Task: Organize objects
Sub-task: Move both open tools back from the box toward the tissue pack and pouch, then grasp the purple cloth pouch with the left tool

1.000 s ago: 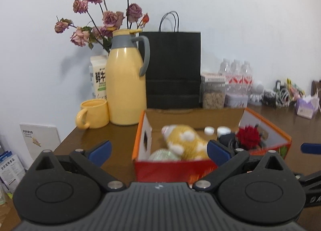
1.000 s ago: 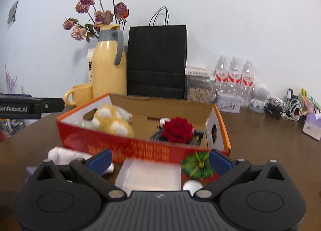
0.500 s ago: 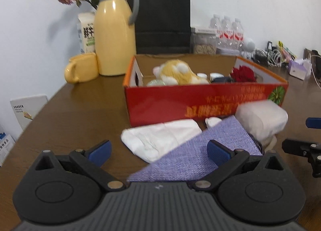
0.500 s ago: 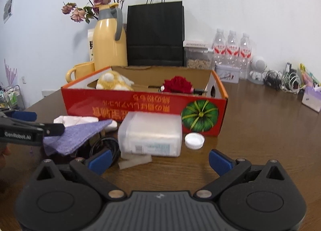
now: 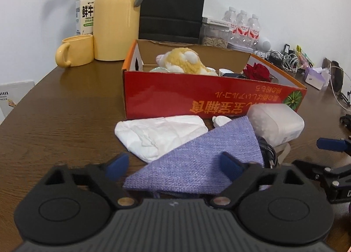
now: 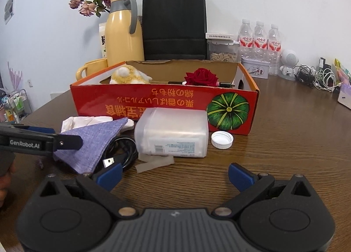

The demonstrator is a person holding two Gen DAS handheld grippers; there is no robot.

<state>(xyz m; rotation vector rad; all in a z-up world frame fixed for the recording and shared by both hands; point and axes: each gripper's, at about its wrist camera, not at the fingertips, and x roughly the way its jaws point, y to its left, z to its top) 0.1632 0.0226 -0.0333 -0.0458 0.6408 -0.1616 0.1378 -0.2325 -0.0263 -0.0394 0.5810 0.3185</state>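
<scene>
Left wrist view: left gripper [image 5: 173,165] is closing around the purple cloth [image 5: 197,164], likely bound for the red box [image 5: 210,100], while right gripper [image 6: 175,175] waits wide and empty.

**Brown wooden table and what rests on it**

Dark wood-grain table [image 6: 274,153], rounded edge at left. Red cardboard box [image 6: 153,107] sits mid-table. Just in front of it: frosted plastic container [image 6: 171,133] lying on its side, white bottle cap [image 6: 222,140] to its right, scrap of tape [image 6: 154,163] in front. Left of the container, a black cable coil [image 6: 121,151], purple cloth [image 5: 197,164] partly over it, crumpled white tissue [image 5: 158,133] beside. Behind the box: yellow mug [image 5: 75,50], yellow jug [image 5: 116,17], black paper bag [image 6: 174,28], water bottles [image 6: 260,39], a tin [image 6: 255,69].
</scene>
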